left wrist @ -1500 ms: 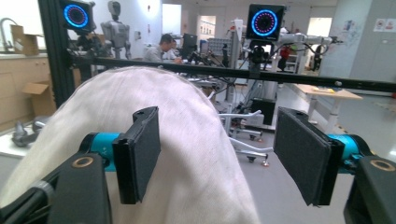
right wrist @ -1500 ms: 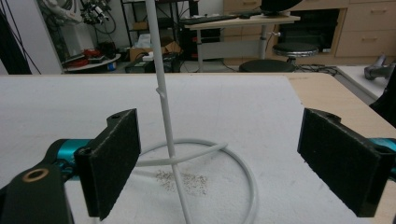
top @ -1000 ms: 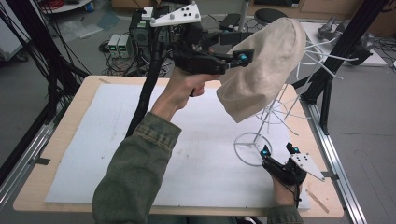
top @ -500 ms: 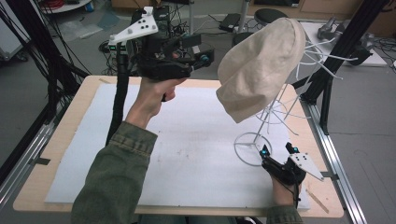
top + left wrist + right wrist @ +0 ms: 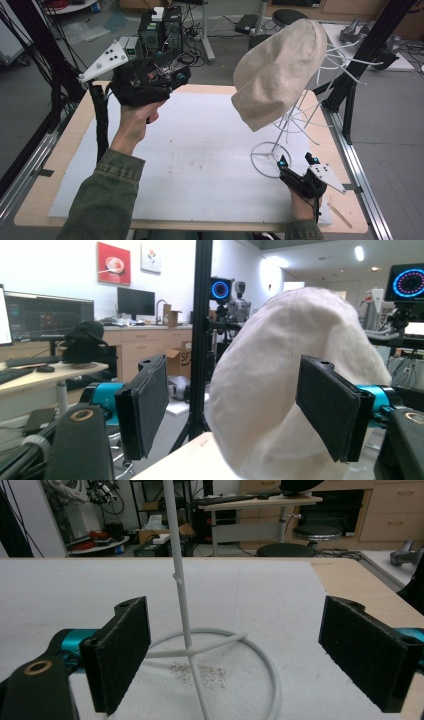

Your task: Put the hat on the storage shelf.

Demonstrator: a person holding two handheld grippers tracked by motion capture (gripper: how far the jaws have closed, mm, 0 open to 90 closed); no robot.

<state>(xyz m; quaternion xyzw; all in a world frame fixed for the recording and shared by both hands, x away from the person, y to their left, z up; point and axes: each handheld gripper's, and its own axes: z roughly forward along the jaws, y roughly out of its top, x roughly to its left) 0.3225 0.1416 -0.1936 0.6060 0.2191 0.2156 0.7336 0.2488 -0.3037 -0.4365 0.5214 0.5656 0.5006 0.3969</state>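
Note:
A cream fabric hat (image 5: 277,70) hangs over the top of a white wire stand (image 5: 289,120), whose round base ring (image 5: 266,161) rests on the mat. My left gripper (image 5: 181,78) is held high at the back left, well apart from the hat, open and empty. In the left gripper view the hat (image 5: 280,365) shows beyond the spread jaws. My right gripper (image 5: 297,160) lies low by the base ring, open. In the right gripper view the stand's pole (image 5: 179,580) and ring (image 5: 272,675) sit between its parted jaws, untouched.
A white foam mat (image 5: 200,150) covers the wooden table (image 5: 65,145). Black frame posts (image 5: 367,45) rise at the right and left back corners. Computer boxes (image 5: 160,27) and cables stand on the floor behind. A metal rail (image 5: 362,175) runs along the right edge.
My left gripper has pulled back leftward from the hat, which stays draped on the stand. The right gripper has kept still by the base ring.

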